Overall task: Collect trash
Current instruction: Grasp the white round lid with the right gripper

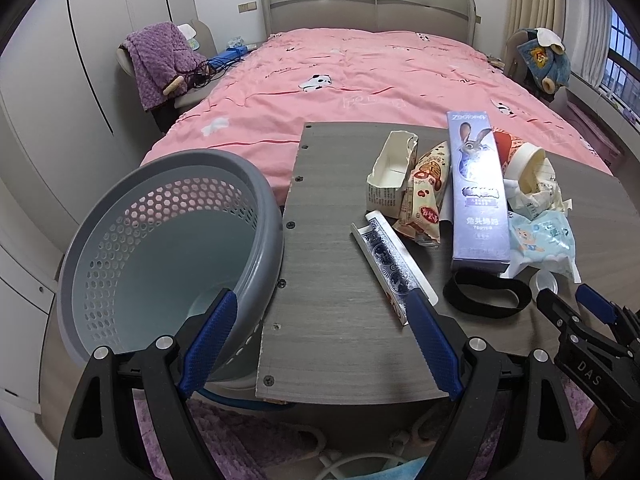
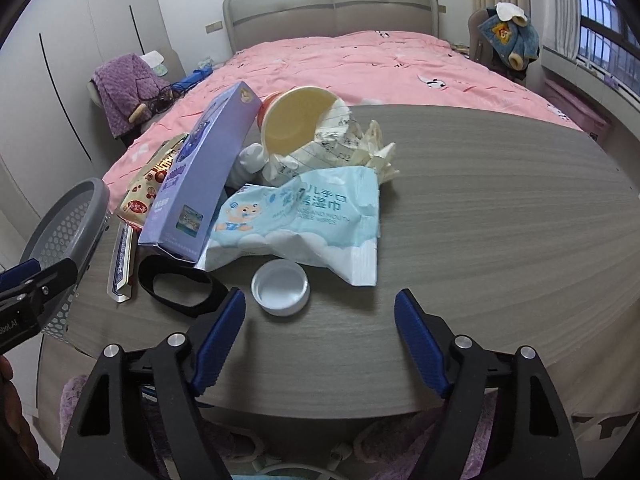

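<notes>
Trash lies in a pile on a grey wood table (image 1: 332, 280) (image 2: 500, 220): a purple Zootopia box (image 1: 476, 192) (image 2: 204, 176), a torn cream carton (image 1: 390, 176), a snack wrapper (image 1: 426, 196) (image 2: 150, 192), a light-blue wipes pack (image 2: 304, 216) (image 1: 544, 240), a paper cup (image 2: 298, 120), crumpled paper (image 2: 344, 140), a white lid (image 2: 280, 286), a black band (image 2: 176, 284) (image 1: 486, 294) and a narrow patterned box (image 1: 390, 264) (image 2: 120, 264). A grey perforated bin (image 1: 160, 248) (image 2: 60, 232) stands tilted at the table's left edge. My left gripper (image 1: 324, 308) is open and empty between bin and narrow box. My right gripper (image 2: 320, 308) is open and empty just before the lid.
A bed with a pink cover (image 1: 360, 76) (image 2: 360, 68) lies beyond the table. A chair with a purple blanket (image 1: 160, 60) stands at its left, a chair with a blue garment (image 2: 508, 40) at its right. A purple rug (image 1: 248, 432) lies below.
</notes>
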{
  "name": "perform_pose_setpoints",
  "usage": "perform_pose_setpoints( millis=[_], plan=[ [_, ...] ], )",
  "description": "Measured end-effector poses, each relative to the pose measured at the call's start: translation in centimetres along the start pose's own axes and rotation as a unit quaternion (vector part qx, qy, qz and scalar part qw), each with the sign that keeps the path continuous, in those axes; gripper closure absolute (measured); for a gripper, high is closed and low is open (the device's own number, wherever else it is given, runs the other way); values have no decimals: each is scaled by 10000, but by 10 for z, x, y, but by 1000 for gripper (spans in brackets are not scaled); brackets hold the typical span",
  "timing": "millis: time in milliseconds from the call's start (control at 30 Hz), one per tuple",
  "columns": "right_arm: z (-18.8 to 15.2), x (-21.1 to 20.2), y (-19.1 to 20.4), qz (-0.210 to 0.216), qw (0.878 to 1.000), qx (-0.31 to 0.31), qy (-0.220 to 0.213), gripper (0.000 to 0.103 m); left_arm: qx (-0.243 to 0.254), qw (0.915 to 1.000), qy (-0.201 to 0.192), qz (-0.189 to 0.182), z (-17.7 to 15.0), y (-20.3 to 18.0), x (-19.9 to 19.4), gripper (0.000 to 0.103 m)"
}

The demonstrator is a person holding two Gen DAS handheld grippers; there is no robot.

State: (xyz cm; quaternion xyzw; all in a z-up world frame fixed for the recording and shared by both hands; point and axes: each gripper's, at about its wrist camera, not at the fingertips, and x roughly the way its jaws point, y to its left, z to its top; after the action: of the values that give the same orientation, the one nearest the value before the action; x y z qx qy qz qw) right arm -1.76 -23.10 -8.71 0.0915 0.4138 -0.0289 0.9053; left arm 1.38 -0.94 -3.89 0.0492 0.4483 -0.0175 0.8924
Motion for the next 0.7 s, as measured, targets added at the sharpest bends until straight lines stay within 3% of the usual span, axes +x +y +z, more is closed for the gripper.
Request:
perform_pose_setpoints(
  millis=[400,467,500,700],
  plan=[
    [2,8,25,-210,9988,-435,-77,49,-18,10000,46,-24,0,2,5,20],
    [2,8,26,-221,9986,-470,-94,68,-23,10000,32,-15,1,2,5,20],
    [2,7,24,-173,9988,-458,-92,72,-28,10000,23,-12,1,2,5,20],
    [-3,-1,16,25,9995,-321,-43,73,-17,10000,15,-50,2,-1,5,20]
  ],
)
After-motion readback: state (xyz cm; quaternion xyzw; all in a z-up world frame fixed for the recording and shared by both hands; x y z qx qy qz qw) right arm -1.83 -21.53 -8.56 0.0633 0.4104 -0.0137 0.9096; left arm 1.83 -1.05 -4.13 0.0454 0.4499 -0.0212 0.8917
